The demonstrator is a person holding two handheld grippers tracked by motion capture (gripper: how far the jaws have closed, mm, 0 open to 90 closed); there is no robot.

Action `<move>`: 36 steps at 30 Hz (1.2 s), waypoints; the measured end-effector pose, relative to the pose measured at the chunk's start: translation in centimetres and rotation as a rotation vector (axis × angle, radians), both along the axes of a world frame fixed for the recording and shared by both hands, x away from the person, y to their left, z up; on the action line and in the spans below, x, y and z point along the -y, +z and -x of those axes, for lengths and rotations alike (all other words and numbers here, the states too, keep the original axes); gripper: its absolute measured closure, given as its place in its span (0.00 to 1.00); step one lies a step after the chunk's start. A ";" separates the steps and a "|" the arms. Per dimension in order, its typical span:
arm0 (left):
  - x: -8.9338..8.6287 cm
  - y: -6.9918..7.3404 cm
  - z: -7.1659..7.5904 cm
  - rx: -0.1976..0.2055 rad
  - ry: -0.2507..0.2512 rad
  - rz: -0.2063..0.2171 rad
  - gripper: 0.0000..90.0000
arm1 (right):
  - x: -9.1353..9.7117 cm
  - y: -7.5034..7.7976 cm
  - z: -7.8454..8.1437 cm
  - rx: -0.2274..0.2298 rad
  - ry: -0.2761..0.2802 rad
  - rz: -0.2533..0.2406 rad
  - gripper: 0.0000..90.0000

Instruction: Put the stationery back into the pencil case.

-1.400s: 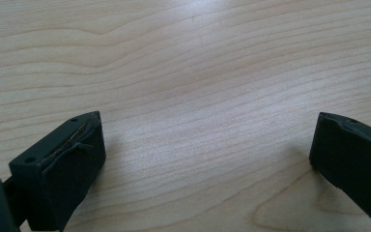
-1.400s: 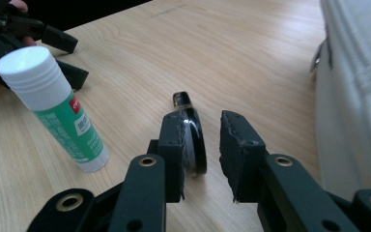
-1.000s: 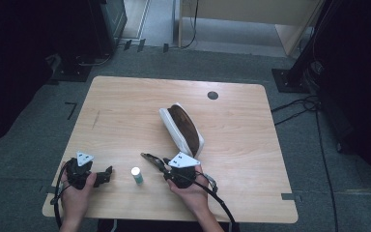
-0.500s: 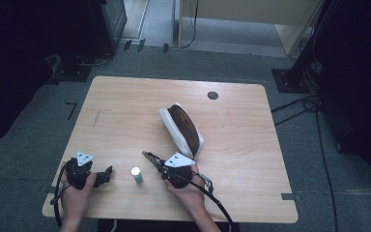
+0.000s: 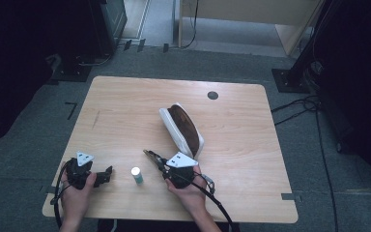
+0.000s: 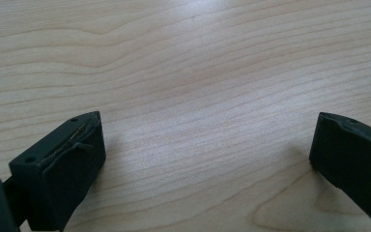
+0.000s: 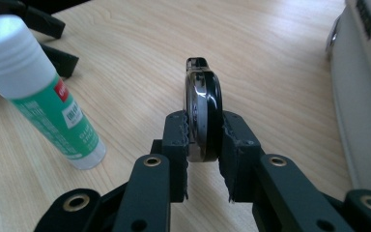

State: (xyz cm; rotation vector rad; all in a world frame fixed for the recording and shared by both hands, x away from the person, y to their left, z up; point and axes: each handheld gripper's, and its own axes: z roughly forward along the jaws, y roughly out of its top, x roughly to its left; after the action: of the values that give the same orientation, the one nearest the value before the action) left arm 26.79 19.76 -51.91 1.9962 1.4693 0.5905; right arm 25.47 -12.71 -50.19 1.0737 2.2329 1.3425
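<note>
Right tongs [image 7: 205, 140] clamp a small black glossy clip-like item [image 7: 203, 113], held off the tabletop [image 5: 125, 111] nr its front edge, beside the glue stick [image 5: 136, 174]. Left tongs [image 6: 203, 159] gape, empty. Step: item gripped, prob. bound for the open pouch [image 5: 182, 129]. Next: carry w/o slipping.

one glue stick [image 5: 136, 174], one white pouch [image 5: 182, 130], one black clip [image 7: 203, 116], two grippers

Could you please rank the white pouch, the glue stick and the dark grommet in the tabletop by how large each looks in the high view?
1. White pouch: clearly the largest, lying open with a brown lining.
2. Glue stick and grommet: both small and look much alike in size, so I would not rank one above the other.
</note>
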 end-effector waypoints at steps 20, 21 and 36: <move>0.0 0.0 0.0 0.001 0.001 0.001 0.00 | 1.8 4.6 0.6 0.092 -0.052 -0.060 0.83; 0.0 0.0 0.0 0.001 0.001 0.001 0.00 | 2.0 4.8 0.5 0.101 -0.057 -0.062 0.83; 0.0 0.0 0.0 0.000 0.000 0.000 0.00 | 4.8 7.5 0.1 0.168 -0.147 -0.098 0.83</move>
State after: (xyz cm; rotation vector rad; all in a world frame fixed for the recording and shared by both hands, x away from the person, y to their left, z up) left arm 26.79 19.76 -51.91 1.9966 1.4692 0.5905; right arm 25.41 -17.49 -42.71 1.0910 1.9479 1.4347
